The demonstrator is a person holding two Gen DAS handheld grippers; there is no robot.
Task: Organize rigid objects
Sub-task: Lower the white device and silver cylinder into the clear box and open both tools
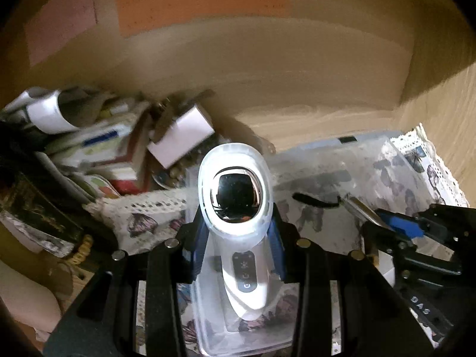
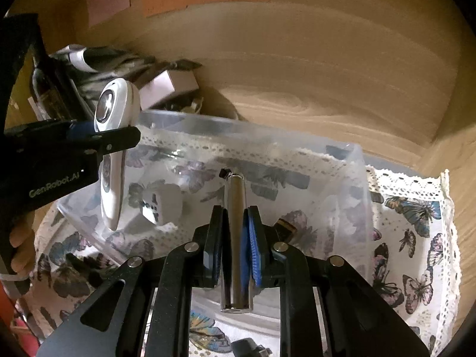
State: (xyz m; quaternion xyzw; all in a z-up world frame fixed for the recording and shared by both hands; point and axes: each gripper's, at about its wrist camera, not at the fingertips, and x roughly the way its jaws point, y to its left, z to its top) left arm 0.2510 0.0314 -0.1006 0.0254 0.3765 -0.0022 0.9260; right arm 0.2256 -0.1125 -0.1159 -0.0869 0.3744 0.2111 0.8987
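My left gripper is shut on a white handheld device with a mirrored round head and a dark button strip, held upright above a clear plastic bin. The device and left gripper also show at the left of the right wrist view. My right gripper is shut on a silver metal cylinder with a short black strap, held over the clear bin. The right gripper shows at the right of the left wrist view, with the cylinder. A white plug adapter lies inside the bin.
A butterfly-print lace cloth covers the shelf floor under the bin. A pile of boxes and papers fills the left corner, with a white box on it. Wooden walls close the back and right. A dark bottle stands at the left.
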